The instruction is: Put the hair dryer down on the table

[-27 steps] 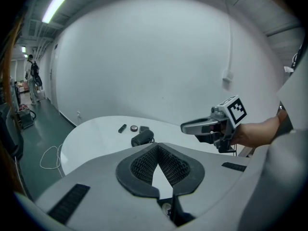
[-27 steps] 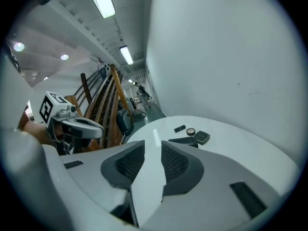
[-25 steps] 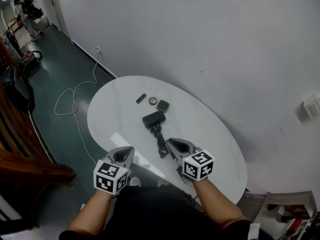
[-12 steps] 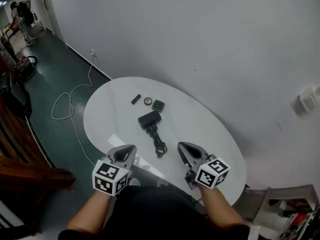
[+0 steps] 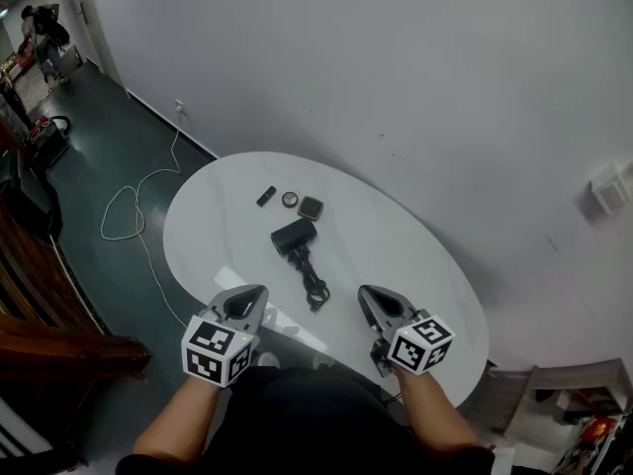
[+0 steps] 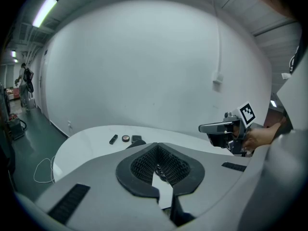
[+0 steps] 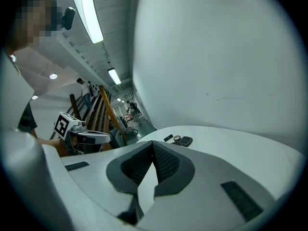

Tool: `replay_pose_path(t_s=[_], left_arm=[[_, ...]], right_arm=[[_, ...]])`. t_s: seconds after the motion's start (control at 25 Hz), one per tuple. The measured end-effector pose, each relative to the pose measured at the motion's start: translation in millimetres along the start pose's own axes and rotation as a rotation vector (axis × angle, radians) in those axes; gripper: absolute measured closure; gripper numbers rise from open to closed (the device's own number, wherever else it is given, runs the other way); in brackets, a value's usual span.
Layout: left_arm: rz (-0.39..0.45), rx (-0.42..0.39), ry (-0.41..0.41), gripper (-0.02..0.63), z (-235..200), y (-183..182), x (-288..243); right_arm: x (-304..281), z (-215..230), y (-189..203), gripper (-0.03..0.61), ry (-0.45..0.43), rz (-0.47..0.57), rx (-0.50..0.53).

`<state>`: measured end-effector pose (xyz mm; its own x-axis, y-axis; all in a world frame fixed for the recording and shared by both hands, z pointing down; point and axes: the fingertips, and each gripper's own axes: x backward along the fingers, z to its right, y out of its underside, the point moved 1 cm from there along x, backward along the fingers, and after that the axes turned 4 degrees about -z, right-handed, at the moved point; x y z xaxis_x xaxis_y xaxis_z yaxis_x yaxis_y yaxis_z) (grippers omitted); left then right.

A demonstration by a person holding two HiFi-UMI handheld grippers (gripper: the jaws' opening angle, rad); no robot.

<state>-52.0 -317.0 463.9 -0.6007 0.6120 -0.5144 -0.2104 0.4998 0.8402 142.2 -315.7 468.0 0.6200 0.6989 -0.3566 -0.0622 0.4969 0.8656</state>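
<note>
The black hair dryer [image 5: 295,236] lies on the white oval table [image 5: 415,265], its black cord [image 5: 315,291] coiled toward me. Both grippers hover over the table's near edge, either side of the cord and touching nothing. My left gripper [image 5: 253,296] is shut and empty; in its own view its jaws [image 6: 156,144] meet, with a bit of the hair dryer [image 6: 133,143] showing above them. My right gripper [image 5: 369,296] is also shut and empty [image 7: 153,142], and it hides the dryer in its own view.
Beyond the dryer lie a black stick [image 5: 265,196], a round item [image 5: 289,199] and a dark square item [image 5: 311,207]. A white cable [image 5: 134,201] loops on the green floor to the left. A white wall stands behind the table.
My right gripper has drawn back to the right, away from the cord. The hair dryer and the left gripper have stayed where they were.
</note>
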Motion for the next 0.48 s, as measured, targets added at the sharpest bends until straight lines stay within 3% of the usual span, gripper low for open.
replay_pose_path(t_s=[0.48], left_arm=[[0.005,0.014,-0.011,0.603,-0.1,1.8,0.0]], right_arm=[[-7.8,-0.8,0.4,0.569,-0.024,-0.018,0.009]])
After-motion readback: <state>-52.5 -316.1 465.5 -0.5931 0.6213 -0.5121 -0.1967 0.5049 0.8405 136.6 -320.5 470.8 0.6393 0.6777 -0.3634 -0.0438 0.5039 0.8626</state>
